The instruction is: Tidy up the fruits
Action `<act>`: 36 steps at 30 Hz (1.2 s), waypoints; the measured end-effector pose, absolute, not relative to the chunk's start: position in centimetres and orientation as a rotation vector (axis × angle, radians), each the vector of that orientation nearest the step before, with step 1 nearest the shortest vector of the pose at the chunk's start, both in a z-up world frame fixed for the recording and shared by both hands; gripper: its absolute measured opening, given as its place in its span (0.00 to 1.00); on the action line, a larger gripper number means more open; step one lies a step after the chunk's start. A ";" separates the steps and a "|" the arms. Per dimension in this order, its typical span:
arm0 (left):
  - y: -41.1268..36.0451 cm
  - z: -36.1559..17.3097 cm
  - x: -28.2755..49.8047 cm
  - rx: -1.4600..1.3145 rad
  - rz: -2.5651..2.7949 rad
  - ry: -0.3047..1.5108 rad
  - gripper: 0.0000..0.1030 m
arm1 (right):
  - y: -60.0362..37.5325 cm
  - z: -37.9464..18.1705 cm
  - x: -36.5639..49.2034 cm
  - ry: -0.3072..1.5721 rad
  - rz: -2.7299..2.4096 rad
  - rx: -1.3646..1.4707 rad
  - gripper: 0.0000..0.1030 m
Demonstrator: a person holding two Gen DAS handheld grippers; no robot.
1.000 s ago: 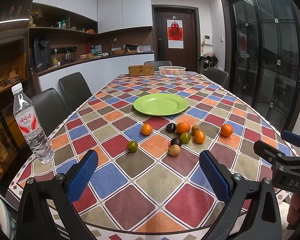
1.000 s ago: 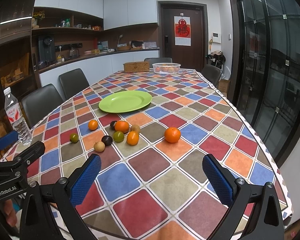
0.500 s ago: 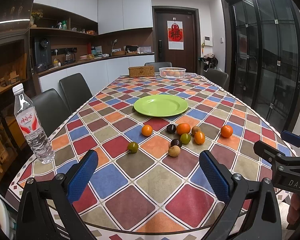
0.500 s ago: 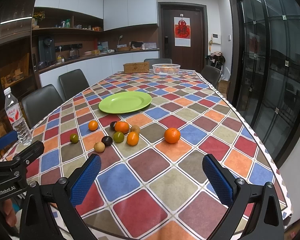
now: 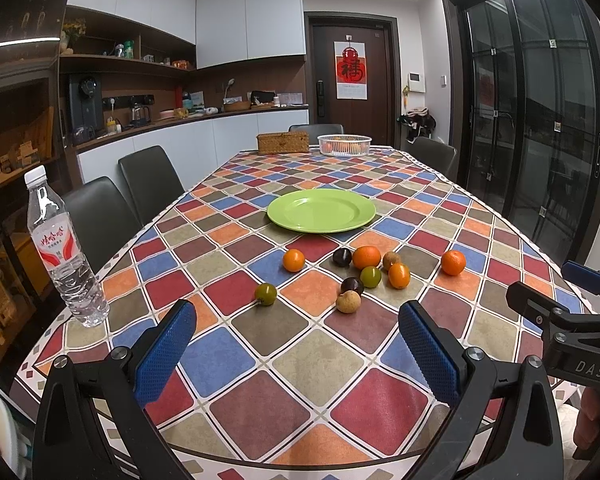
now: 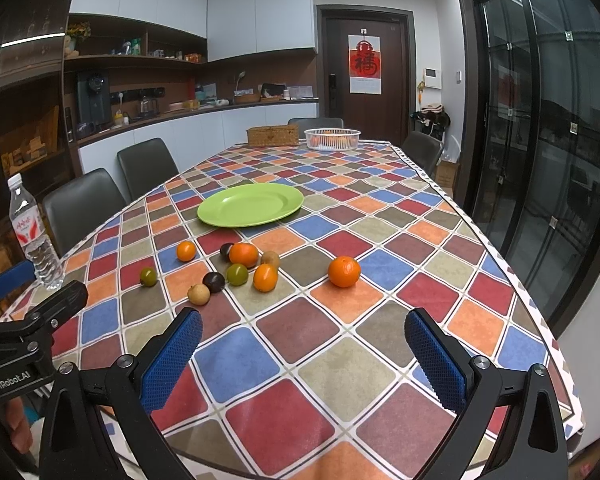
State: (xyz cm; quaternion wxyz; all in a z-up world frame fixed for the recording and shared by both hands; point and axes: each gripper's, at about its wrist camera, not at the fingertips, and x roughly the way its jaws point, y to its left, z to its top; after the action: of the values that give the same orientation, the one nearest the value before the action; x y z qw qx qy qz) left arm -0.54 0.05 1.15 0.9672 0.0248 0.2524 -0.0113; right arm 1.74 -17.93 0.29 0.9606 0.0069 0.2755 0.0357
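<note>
Both grippers — left gripper (image 5: 296, 340), right gripper (image 6: 303, 346) — hover at the counter (image 5: 300, 404) near edge, jaws wide open, empty; loose fruits (image 5: 358, 270) at 12 o'clock, just short of the bare green plate (image 5: 321, 211) — likely staged for pickup.

I see a long dining table under a multicoloured diamond-check cloth (image 5: 284, 364); dark leather chairs (image 5: 150, 184) line its left side, a dark wooden door (image 5: 350, 80) stands beyond its far end, black-framed glass doors (image 6: 540, 152) run along its right.

Nothing has visibly changed since earlier.
</note>
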 end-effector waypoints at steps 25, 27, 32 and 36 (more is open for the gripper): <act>-0.4 -2.1 4.2 0.109 -0.083 0.565 0.91 | -16.7 -1.6 6.8 0.621 0.151 -0.098 0.99; -0.5 -2.4 4.8 0.112 -0.099 0.579 0.87 | -16.4 -1.8 7.6 0.627 0.165 -0.116 0.98; -0.5 -3.2 6.4 0.112 -0.128 0.612 0.76 | -15.5 -2.7 10.0 0.663 0.212 -0.146 0.92; -0.8 -3.8 7.8 0.110 -0.158 0.641 0.72 | -15.0 -3.6 11.5 0.698 0.234 -0.150 0.86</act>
State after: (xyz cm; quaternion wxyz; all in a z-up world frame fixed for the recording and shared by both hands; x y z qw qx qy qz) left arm 7.79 -0.78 -3.80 0.9445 0.0541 0.3147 -0.0777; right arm 11.47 -14.99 -3.56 0.9302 -0.0734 0.3408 0.1145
